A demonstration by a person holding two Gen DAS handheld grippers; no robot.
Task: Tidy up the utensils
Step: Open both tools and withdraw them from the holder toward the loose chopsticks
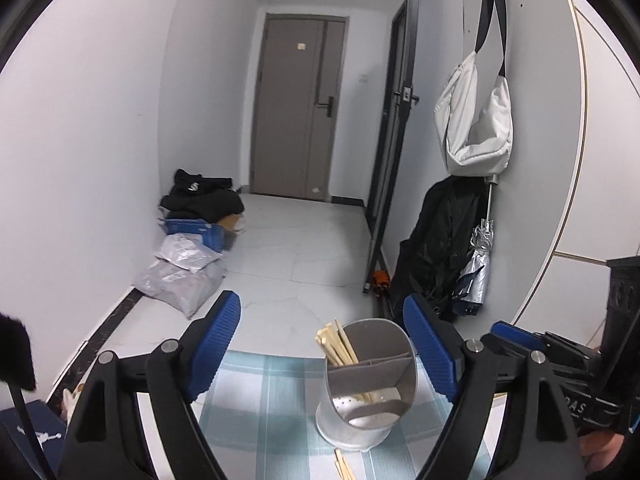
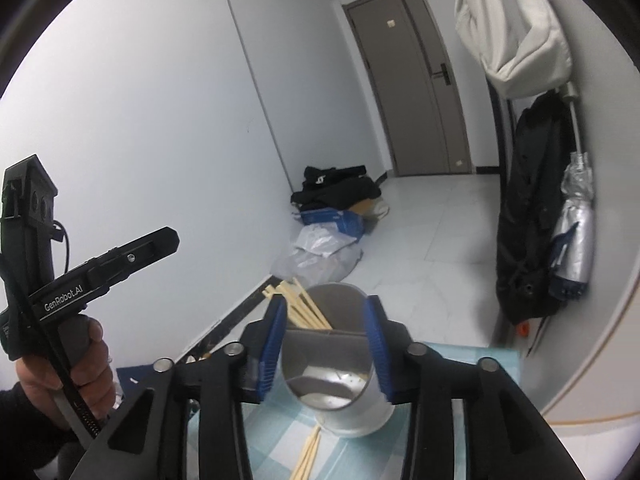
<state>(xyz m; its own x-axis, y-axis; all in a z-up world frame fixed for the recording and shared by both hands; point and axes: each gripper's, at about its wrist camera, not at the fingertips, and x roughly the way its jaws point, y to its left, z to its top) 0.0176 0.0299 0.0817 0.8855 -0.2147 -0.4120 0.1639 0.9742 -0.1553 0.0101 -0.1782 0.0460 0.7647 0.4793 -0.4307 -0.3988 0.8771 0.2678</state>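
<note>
A metal utensil holder (image 1: 366, 384) stands upright on the checked cloth (image 1: 260, 400) that covers the counter, near its far edge, so its divided mouth faces up and sticks can be dropped in from above. A bundle of chopsticks (image 1: 336, 346) already leans in the far-left compartment, tips fanning up and to the left; the slant comes from the rim holding them partway up. More loose chopsticks (image 2: 308, 454) lie flat on the cloth just in front of the holder's base, and these look like what is left to sort.

The left gripper (image 1: 326, 354) has its blue pads spread wide with nothing between them; the holder shows off towards its right finger, not clamped. The right gripper (image 2: 326, 346) is partly open, its pads standing either side of the holder's rim. From this angle they seem to be clear of the metal, though I cannot be certain they are not brushing it. A hand (image 2: 86, 376) holding the left tool's handle shows at the left of the right wrist view.

With both pairs of fingers empty, the next sensible reach is down to the loose sticks.
</note>
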